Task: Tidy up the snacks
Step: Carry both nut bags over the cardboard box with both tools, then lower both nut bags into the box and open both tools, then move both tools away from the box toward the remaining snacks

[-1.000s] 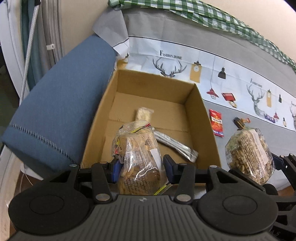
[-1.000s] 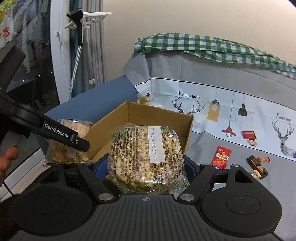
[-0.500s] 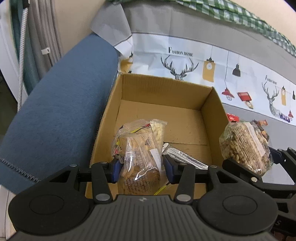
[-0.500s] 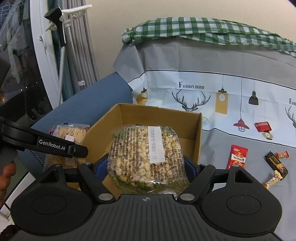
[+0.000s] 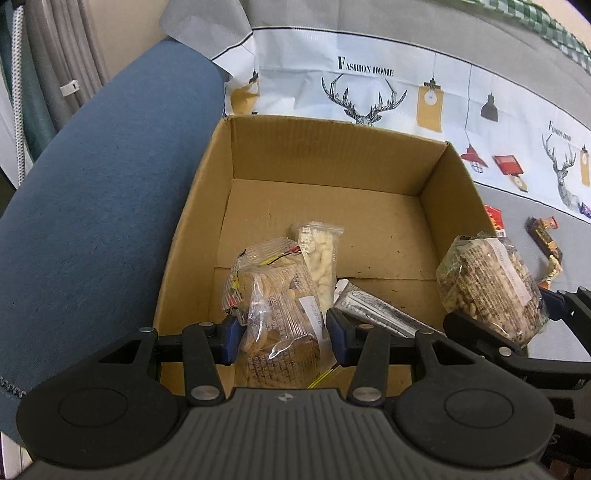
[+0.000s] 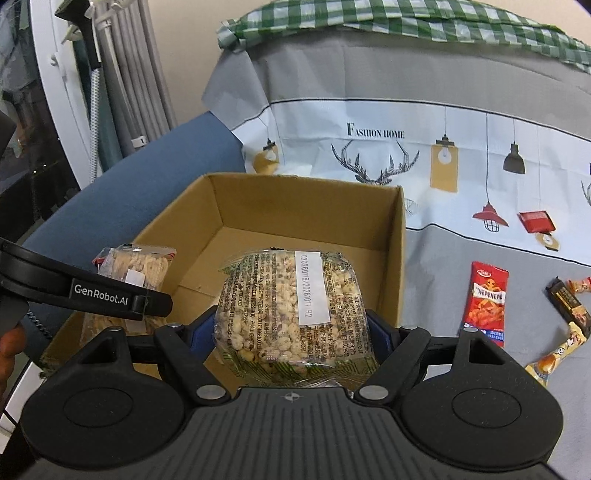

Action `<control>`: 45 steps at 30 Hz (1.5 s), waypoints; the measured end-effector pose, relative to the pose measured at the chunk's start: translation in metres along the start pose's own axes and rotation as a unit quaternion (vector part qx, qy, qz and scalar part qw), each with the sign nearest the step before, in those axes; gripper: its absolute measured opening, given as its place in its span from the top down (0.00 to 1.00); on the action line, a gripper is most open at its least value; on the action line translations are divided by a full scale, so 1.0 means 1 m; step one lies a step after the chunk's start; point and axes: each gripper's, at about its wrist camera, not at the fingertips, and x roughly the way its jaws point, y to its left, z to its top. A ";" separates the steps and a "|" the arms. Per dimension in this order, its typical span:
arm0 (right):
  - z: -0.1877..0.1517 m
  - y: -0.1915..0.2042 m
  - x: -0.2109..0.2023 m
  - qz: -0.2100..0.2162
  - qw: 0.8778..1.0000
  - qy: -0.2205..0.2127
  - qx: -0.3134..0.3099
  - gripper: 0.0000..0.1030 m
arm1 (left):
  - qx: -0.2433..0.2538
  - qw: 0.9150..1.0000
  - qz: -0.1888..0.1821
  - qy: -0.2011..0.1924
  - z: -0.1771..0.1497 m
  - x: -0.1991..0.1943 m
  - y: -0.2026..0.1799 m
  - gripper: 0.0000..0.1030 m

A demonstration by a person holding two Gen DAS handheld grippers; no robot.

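Note:
An open cardboard box stands on the grey printed cloth. My left gripper is shut on a clear bag of biscuit sticks, held over the box's near left part. On the box floor lie a small bag of pale puffs and a silver bar wrapper. My right gripper is shut on a bag of puffed grain cake with a white label, just above the box's near right edge.
A blue cushioned armrest runs along the box's left side. Right of the box on the cloth lie a red snack packet, a dark bar and small orange packets. A green checked cloth tops the backrest.
Both grippers, each keeping its bag, have come forward and lower toward the box. The box looks larger in both views, and the grain cake bag now reaches its right edge.

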 end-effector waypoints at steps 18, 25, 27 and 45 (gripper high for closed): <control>0.007 -0.006 0.009 -0.012 1.000 0.009 0.026 0.01 | 0.011 1.000 0.026 -0.010 0.003 -0.009 0.001 0.00; -0.013 0.024 -0.042 0.002 1.000 0.026 0.004 0.01 | -0.009 0.999 0.035 0.005 -0.046 -0.049 0.005 0.00; -0.019 0.033 -0.063 0.001 1.000 0.018 -0.007 0.01 | -0.011 0.999 0.042 -0.003 -0.059 -0.066 0.004 0.00; -0.053 0.053 -0.192 -0.009 0.997 -0.073 -0.032 0.01 | -0.006 0.995 0.051 -0.090 -0.131 -0.167 -0.031 0.00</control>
